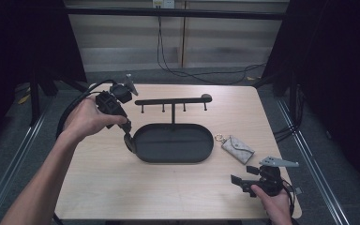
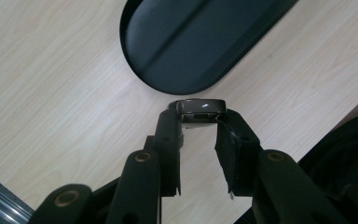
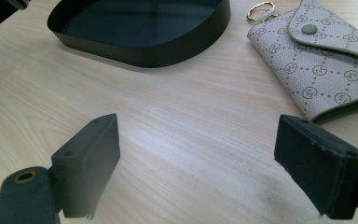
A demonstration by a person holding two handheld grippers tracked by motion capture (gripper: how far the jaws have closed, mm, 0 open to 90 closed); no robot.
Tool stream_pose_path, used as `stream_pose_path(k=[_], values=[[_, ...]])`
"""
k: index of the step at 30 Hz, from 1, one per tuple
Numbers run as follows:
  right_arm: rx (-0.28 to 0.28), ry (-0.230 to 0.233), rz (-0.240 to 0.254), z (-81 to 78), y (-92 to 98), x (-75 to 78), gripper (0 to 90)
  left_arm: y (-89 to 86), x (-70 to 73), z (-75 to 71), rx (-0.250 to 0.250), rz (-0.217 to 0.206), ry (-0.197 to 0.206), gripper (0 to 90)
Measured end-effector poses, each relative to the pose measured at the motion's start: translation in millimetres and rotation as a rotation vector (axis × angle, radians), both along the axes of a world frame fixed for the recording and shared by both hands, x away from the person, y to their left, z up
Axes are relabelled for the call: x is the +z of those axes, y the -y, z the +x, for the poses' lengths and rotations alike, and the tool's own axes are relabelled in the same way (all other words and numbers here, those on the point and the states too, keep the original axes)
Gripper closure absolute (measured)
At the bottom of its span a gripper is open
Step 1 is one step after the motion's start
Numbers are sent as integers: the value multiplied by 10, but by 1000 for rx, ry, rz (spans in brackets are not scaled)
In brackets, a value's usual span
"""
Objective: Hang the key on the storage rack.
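Note:
My left gripper [image 1: 127, 132] [image 2: 198, 125] is shut on a dark watch-like object [image 2: 200, 107] with a glossy face, which it pinches at the jaw tips. The object's dark band [image 1: 130, 142] hangs just off the left end of the black oval tray [image 1: 173, 143] [image 2: 191, 42], above the table. Near the table's front right corner my right gripper [image 1: 244, 176] [image 3: 198, 163] stands open and low, with bare wood between its jaws. A grey patterned key pouch [image 1: 237, 149] [image 3: 326, 70] with a metal ring [image 3: 260, 10] lies just beyond it, right of the tray.
A black T-shaped rack [image 1: 173, 101] with several small hooks rises from the back of the tray [image 3: 144, 51]. The light wooden table [image 1: 122, 187] ends close to the right hand at the front and right. Cables run on the floor behind.

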State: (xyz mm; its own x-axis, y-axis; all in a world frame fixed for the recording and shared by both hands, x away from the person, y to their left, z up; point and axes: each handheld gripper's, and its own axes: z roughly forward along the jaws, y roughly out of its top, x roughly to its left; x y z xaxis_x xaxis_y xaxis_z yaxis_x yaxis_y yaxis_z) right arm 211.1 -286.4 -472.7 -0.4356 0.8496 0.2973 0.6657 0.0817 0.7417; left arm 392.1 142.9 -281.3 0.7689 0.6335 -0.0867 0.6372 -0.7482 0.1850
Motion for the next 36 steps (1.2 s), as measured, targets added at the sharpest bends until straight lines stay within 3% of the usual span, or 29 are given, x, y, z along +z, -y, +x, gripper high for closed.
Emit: stream_pose_path(k=[11,14,23,36], values=[[-1,-5,3,2,2,-3,145,161,10,162,6,4,-17,708],[2,-7,1,2,0,-4,147,181,-5,226,30,-2,-19,708],[5,-8,3,6,4,-8,150,239,-93,388,55,4,-57,708],[12,-13,6,8,3,-9,156,355,-199,553,68,18,-80,707]])
